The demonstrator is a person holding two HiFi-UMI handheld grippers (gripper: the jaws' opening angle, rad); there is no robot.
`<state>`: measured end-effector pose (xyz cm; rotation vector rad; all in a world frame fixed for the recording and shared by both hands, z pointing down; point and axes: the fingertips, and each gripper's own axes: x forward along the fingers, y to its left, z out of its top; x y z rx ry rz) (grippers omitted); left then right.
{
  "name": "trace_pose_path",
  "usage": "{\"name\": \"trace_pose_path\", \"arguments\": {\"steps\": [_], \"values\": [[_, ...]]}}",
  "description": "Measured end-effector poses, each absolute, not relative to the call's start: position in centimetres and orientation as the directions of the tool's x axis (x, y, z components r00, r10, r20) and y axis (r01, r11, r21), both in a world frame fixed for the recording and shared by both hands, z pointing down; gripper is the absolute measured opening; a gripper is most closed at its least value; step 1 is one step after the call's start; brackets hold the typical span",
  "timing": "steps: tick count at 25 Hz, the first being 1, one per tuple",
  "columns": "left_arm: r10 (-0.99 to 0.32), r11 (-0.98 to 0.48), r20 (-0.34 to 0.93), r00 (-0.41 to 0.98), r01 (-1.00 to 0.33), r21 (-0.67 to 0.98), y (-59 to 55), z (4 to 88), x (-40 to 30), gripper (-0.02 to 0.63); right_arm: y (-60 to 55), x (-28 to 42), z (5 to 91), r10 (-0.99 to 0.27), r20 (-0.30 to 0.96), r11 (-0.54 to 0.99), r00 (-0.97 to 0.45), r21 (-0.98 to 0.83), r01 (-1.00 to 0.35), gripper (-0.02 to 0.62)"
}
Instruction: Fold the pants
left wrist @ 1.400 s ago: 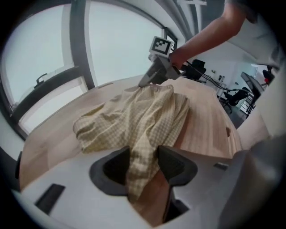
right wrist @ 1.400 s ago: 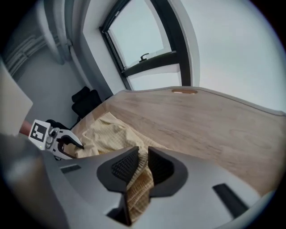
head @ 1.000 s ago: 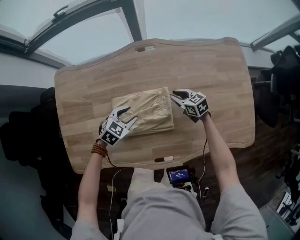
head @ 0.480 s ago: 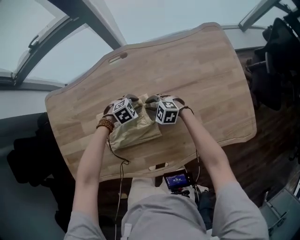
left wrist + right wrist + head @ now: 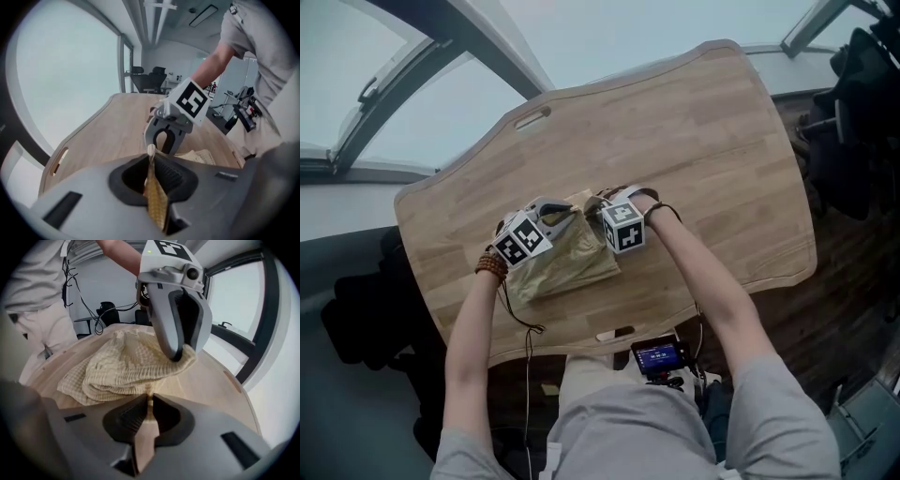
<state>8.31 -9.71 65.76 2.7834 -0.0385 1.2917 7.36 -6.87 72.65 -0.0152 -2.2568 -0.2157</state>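
Pinching the pants' (image 5: 567,264) far edge, left hand-held gripper (image 5: 558,214) and right hand-held gripper (image 5: 602,200) have just closed on cloth; next, probably lift together and fold it nearward, evenly.

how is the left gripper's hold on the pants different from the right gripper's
The left gripper has a long strip of the pants running between its jaws; the right gripper shows only a small edge of cloth at its jaw tips. In the head view the left gripper holds the pants' far edge further left, the right gripper further right. Shared: both jaws have just been closing and now pinch the tan cloth.
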Motion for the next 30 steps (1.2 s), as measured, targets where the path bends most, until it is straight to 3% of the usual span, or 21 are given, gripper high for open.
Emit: {"name": "trace_pose_path", "arguments": {"steps": [7, 12, 15, 16, 18, 21, 23, 27, 30], "values": [[-0.065, -0.989, 0.701, 0.710, -0.138, 0.048, -11.2, 62.2, 8.3, 0.040, -3.2, 9.6, 68.3, -0.085, 0.679, 0.993, -0.729, 0.001, -0.116, 0.015], [-0.049, -0.965, 0.606, 0.794, -0.194, 0.176, -10.8, 61.2, 10.9, 0.040, 2.4, 12.1, 69.5, -0.078, 0.702, 0.886, -0.708, -0.277, -0.372, 0.017], [0.005, -0.973, 0.709, 0.705, -0.159, 0.164, -8.5, 64.7, 12.1, 0.044, 5.1, 13.3, 70.7, -0.066, 0.693, 0.810, -0.718, -0.383, -0.444, 0.022], [0.000, -0.979, 0.736, 0.677, -0.149, 0.136, -7.8, 65.5, 12.3, 0.085, 5.7, 13.9, 70.8, -0.075, 0.704, 0.810, -0.706, -0.370, -0.455, 0.025], [-0.091, -0.971, 0.723, 0.685, -0.223, 0.088, -7.8, 64.9, 11.4, 0.173, 6.2, 14.9, 69.9, -0.118, 0.706, 0.817, -0.698, -0.330, -0.473, 0.095], [-0.346, -0.898, 0.646, 0.681, -0.441, -0.016, -9.0, 60.8, 6.8, 0.189, 4.4, 15.2, 67.0, -0.239, 0.664, 0.808, -0.708, -0.268, -0.524, 0.107], [-0.431, -0.868, 0.622, 0.654, -0.489, -0.086, -6.4, 59.4, 4.5, 0.183, 1.8, 14.7, 65.8, -0.347, 0.640, 0.791, -0.685, -0.193, -0.580, 0.107], [-0.297, -0.947, 0.680, 0.671, -0.295, -0.123, 3.8, 63.0, 7.3, 0.150, -3.7, 12.4, 66.7, -0.440, 0.655, 0.744, -0.615, -0.118, -0.658, 0.106], [-0.234, -0.954, 0.719, 0.655, -0.296, -0.041, 6.7, 66.5, 9.6, 0.150, -6.3, 11.5, 69.3, -0.410, 0.739, 0.726, -0.536, -0.091, -0.681, 0.104]]}}
